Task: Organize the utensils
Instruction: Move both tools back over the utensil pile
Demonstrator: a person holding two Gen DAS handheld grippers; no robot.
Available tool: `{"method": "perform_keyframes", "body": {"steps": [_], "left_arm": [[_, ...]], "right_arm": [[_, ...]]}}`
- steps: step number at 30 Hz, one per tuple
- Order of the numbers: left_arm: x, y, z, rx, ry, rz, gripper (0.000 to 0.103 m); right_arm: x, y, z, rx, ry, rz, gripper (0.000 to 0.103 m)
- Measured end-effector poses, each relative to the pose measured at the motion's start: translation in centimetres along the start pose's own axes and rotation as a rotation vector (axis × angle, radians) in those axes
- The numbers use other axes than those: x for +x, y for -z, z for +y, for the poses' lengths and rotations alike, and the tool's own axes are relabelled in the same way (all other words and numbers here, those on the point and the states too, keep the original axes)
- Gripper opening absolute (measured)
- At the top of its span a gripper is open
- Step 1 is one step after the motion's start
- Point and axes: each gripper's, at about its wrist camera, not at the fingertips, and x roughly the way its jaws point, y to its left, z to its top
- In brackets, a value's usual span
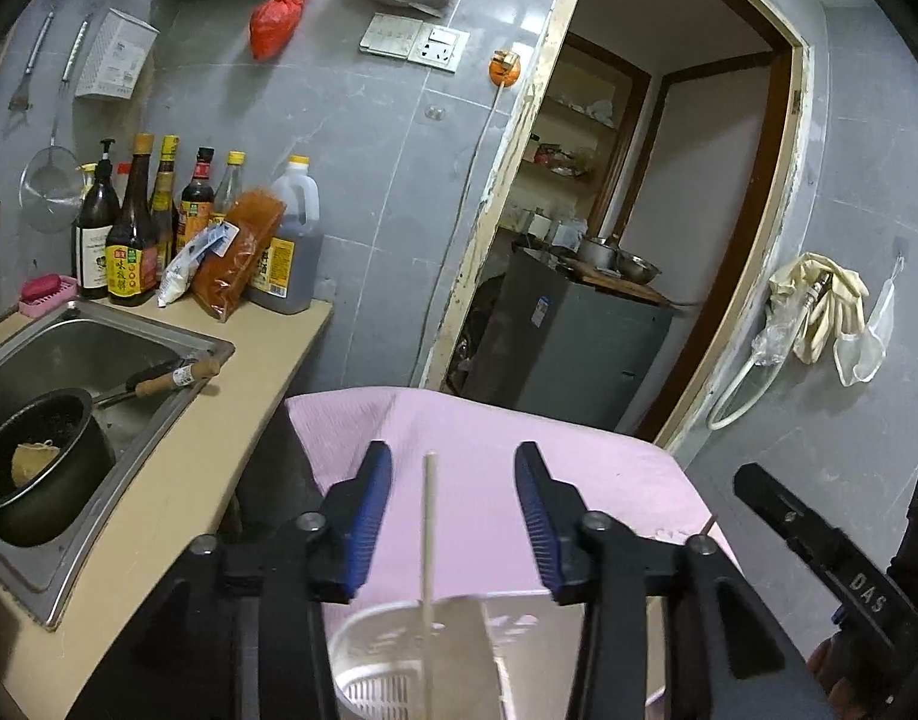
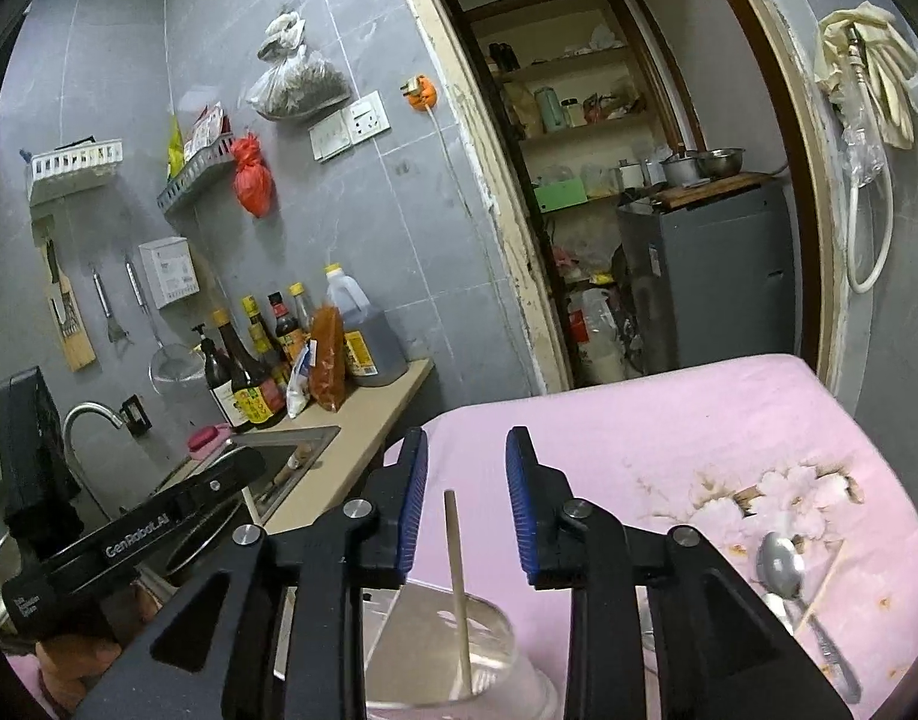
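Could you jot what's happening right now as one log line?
left gripper: open | right gripper: open | chopstick: standing in white holder | spoon: on pink cloth

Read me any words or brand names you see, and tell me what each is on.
"DAS": right gripper, on its black body in the left wrist view.
"GenRobot.AI": left gripper, on its black body in the right wrist view.
Sauce bottles: labels too small to read.
White wall box: print too blurred.

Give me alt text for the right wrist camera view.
The right tool stands open above a clear cup holding one upright wooden chopstick, which its pads do not touch. To the right, a metal spoon lies on the pink tablecloth; a kitchen counter with sauce bottles is behind.
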Motion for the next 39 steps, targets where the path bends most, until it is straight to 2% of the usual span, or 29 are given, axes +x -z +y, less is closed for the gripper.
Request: {"method": "perform_keyframes", "body": {"steps": [1, 6, 9, 13, 19, 30, 39], "left_arm": [[-0.3, -0.1, -0.4, 0.000, -0.001, -0.002, 0.048], [-2.0, -0.3, -3.6, 0.022, 0.000, -0.042, 0.075], [-2.9, -0.2, -5.9, 0.056, -0.004, -0.068, 0.087], [-3.7, 0.6, -9.4, 0.102, 0.000, -0.092, 0.095], [-3.8, 2.6, -13.7, 0.125, 0.028, -0.102, 0.098], [-2.1, 6.2, -19.4, 0.170, 0.061, -0.058, 0.098], [-0.5, 8.4, -22.0, 0.200, 0.054, 0.009, 0.098]], "right_arm": [[-0.5, -0.3, -0.4, 0.004, 0.002, -0.004, 0.041], [-3.4, -1.8, -2.7, -0.005, 0.025, -0.030, 0.063], [-5.2, -2.6, -4.4, -0.014, 0.054, -0.049, 0.075], [-7.5, -3.3, -6.8, -0.040, 0.104, -0.070, 0.090], [-10.6, -3.9, -10.5, -0.089, 0.164, -0.081, 0.100], [-13.1, -3.8, -16.3, -0.122, 0.233, -0.053, 0.100], [-12.9, -2.5, -20.7, -0.085, 0.246, 0.033, 0.100]]}}
